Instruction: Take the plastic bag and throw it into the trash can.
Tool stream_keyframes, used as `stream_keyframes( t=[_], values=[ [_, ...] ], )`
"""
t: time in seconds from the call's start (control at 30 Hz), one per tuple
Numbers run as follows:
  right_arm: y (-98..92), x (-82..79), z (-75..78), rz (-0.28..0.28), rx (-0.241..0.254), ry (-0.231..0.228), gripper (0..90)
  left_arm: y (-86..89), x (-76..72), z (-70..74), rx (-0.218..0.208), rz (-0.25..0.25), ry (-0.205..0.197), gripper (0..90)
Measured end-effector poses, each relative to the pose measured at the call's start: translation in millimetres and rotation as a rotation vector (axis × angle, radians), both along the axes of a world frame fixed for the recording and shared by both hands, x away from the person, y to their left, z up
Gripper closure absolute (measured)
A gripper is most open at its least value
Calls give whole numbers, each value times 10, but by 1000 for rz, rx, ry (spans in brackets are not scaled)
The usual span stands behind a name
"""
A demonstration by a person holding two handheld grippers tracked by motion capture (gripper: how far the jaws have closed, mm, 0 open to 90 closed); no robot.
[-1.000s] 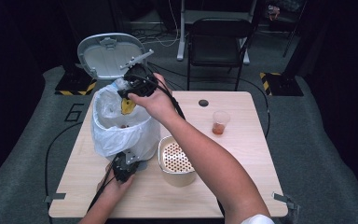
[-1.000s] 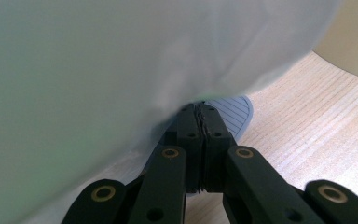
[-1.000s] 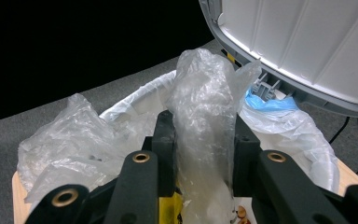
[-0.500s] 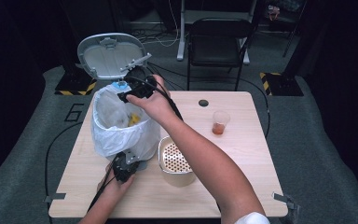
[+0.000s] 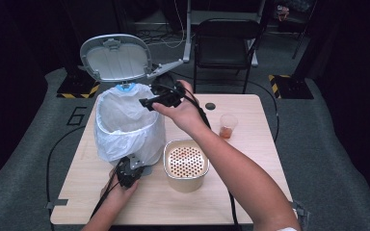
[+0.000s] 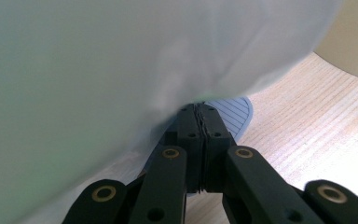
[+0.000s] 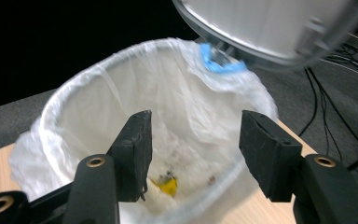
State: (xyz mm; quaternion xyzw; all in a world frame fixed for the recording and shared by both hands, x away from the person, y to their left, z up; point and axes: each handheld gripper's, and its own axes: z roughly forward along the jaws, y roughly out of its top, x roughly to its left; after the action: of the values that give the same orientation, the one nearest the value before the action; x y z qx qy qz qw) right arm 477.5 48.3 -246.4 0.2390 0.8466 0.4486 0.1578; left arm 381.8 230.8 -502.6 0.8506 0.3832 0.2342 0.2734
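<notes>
bench: pale wood, centre frame
lined bin: left-centre, lid up, yellow scrap at bottom
right hand-held gripper: over bin mouth, jaws just parted, empty
left hand-held gripper: jaws closed at bin pedal

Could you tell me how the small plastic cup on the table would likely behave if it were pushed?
The plastic cup looks thin and clear, so probably light and easily squashed. It is taller than its narrow base, so a push may tip it. The amber liquid inside would likely spill over the table.
</notes>
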Motion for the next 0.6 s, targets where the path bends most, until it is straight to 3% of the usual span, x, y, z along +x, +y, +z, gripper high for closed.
stream_keyframes(
  t=[0.17, 0.2, 0.23, 0.27, 0.3, 0.37, 0.47, 0.53, 0.6],
  values=[
    [-224, -21, -14, -24, -2, -13, 442, 0, -2, 3, 8, 3, 0, 886],
    [-342, -41, -9, -40, 3, -7, 444, -6, -3, -8, 11, 10, -18, 886],
    [-342, -41, -9, -40, 3, -7, 444, -6, -3, -8, 11, 10, -18, 886],
    [-470, -69, -19, -63, 13, 4, 453, 5, -4, 11, 15, -8, 4, 886],
    [-513, -72, -30, -69, 14, 4, 457, -2, -2, -4, 6, 4, -12, 886],
    [-556, -71, -44, -72, 11, 3, 464, 3, -2, -1, 14, -6, -7, 886],
    [-751, -80, -172, -88, 1, 18, 534, -2, -4, -7, 9, -4, -8, 886],
    [-828, -83, -262, -91, -8, 28, 573, -9, -14, -13, -11, 10, 19, 886],
    [-935, -97, -425, -95, -39, 37, 611, -6, -7, -13, -9, -1, 9, 886]
  ],
)
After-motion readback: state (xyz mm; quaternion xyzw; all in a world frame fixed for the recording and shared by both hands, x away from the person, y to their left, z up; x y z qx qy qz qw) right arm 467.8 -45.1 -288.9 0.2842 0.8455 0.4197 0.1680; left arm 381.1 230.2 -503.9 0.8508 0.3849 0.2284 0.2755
